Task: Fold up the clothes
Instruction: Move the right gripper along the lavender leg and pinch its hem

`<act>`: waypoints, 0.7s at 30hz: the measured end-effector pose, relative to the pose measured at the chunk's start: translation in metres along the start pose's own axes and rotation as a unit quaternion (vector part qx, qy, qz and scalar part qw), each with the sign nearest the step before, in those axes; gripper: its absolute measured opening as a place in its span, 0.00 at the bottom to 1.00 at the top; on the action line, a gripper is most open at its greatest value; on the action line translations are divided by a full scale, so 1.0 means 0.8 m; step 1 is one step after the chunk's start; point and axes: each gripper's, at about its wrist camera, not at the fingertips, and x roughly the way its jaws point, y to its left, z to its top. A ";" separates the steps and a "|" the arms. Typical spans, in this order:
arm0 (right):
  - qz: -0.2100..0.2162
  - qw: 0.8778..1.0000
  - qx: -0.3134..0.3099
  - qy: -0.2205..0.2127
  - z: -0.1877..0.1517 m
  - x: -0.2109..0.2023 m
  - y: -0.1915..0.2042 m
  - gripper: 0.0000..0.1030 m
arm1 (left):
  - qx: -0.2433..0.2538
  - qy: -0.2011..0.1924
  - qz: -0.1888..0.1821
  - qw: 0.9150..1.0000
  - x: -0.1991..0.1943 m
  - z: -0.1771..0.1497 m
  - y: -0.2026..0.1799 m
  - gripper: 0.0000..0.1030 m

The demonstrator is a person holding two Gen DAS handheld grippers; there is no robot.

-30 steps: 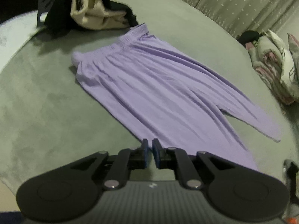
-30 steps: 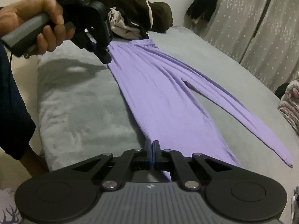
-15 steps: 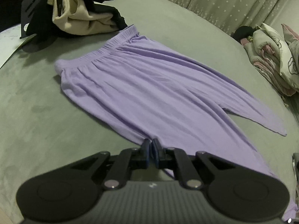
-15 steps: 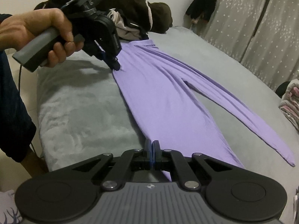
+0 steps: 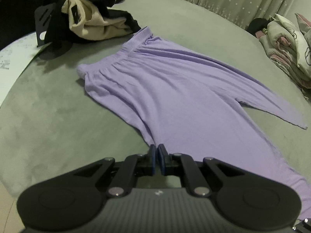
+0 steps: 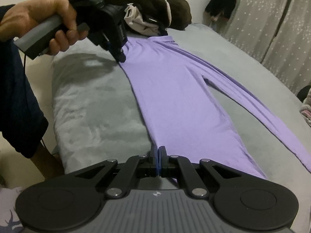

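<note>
Lilac trousers (image 5: 175,89) lie flat on the grey bed (image 5: 58,116), waistband far, legs running toward me. My left gripper (image 5: 157,149) is shut on the near side edge of the trousers, and creases run from that edge into its pads. The right wrist view shows the trousers (image 6: 175,89) lengthwise, with the left gripper (image 6: 121,58) and the hand (image 6: 48,19) holding it pinching the edge near the hip. My right gripper (image 6: 157,149) is shut on the same edge further down the leg.
A pile of dark and beige clothes (image 5: 93,23) sits just beyond the waistband. Folded floral bedding (image 5: 287,46) lies at the far right. Starred curtains (image 6: 272,19) hang behind the bed. The near bed edge (image 6: 58,136) runs beside a dark sleeve.
The left gripper's small gap has shut on the trousers' edge. Seen from the right wrist, it came down and right onto that edge. The right gripper stayed put.
</note>
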 end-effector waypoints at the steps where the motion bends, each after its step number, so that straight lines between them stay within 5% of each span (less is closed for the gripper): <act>1: -0.001 1.000 0.000 0.000 0.000 0.000 0.000 0.03 | 0.004 -0.001 0.002 1.000 0.000 0.000 -0.001 0.04; 11: -0.042 0.999 -0.032 -0.011 -0.006 0.003 0.007 0.09 | 0.007 0.007 -0.003 1.000 0.003 0.003 0.004 0.10; 16: -0.054 0.998 -0.027 -0.006 -0.022 -0.014 -0.002 0.23 | -0.025 0.022 -0.013 0.999 -0.007 0.007 0.012 0.27; 21: -0.122 0.992 -0.022 0.020 -0.068 -0.058 -0.024 0.30 | -0.015 0.032 -0.047 0.998 -0.021 -0.004 -0.012 0.28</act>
